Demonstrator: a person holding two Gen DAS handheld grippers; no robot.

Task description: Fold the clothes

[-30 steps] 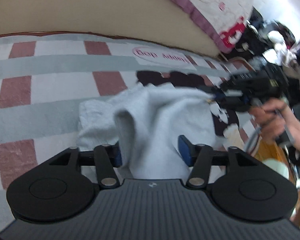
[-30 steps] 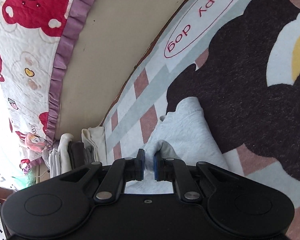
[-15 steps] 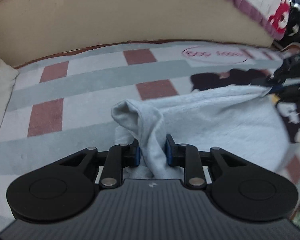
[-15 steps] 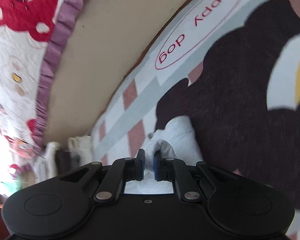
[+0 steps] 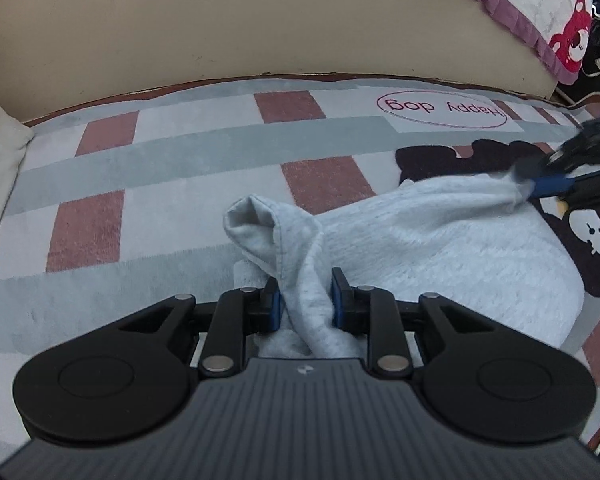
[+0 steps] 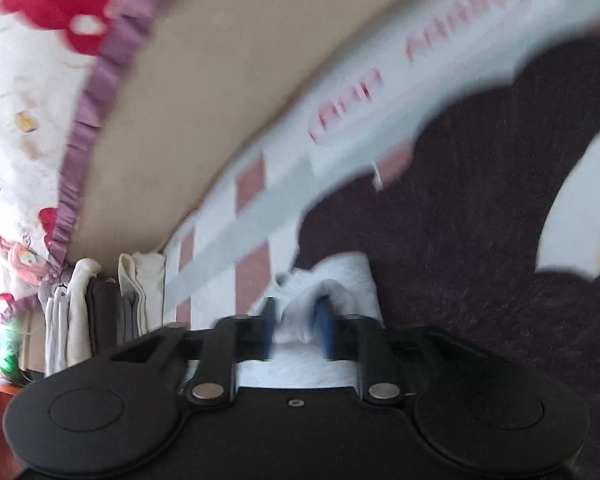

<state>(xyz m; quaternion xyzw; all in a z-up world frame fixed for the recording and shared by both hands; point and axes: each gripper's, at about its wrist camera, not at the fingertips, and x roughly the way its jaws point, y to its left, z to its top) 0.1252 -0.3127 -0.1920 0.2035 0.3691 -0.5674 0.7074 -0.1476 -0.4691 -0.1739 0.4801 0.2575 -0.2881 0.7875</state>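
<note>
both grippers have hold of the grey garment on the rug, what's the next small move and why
Probably lower both grippers to spread the grey garment flat on the rug. The left gripper pinches a bunched corner, the right gripper the far end, and the cloth between sags.

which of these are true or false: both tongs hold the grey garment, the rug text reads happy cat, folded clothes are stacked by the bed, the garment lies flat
1. Both tongs hold the light grey fleece garment: true, the left tongs and right tongs each pinch it.
2. The checked rug reads happy cat: false, happy dog.
3. Folded clothes are stacked by the bed: true.
4. The garment lies flat: false, it is lifted and bunched.
</note>
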